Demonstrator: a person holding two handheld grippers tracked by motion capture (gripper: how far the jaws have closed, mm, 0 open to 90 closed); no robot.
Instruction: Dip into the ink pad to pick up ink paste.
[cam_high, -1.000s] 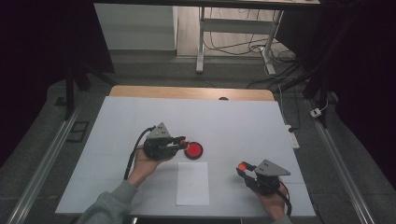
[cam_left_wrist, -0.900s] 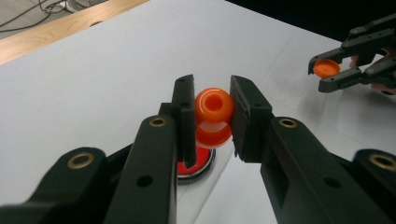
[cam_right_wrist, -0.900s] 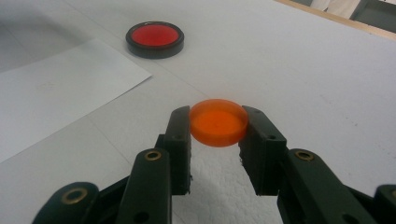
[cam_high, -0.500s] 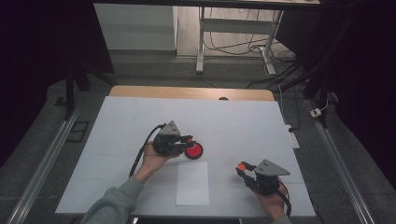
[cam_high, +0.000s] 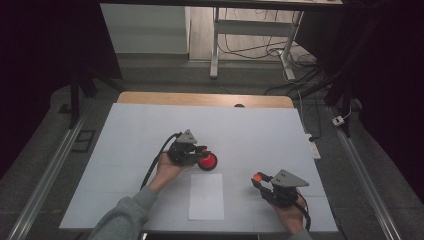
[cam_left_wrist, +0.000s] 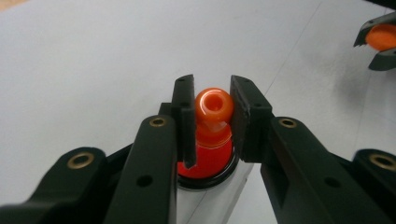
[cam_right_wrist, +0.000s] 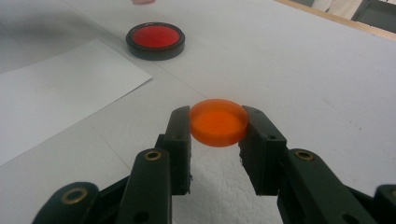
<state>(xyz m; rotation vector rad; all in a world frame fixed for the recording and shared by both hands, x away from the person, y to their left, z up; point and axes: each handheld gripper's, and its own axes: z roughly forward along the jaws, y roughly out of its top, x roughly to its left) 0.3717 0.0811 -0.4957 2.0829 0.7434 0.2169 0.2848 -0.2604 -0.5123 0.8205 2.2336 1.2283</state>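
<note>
High view: left gripper (cam_high: 201, 154) at table (cam_high: 130, 130) centre, over red ink pad (cam_high: 208, 161); paper sheet (cam_high: 206, 196) at its 6 o'clock, unstamped.

Left gripper view: jaws clamp orange stamp (cam_left_wrist: 213, 106), inking underway.

Right gripper view: right gripper (cam_right_wrist: 217, 123) jaws clamp orange lid (cam_right_wrist: 218, 122); stamping, recapping left.

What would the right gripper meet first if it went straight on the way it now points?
Probably the red pad in its black case. In the right gripper view, the right gripper, shut on the orange disc, points over bare table toward it, slightly off-line. The paper lies aside. Depth is unclear.
</note>
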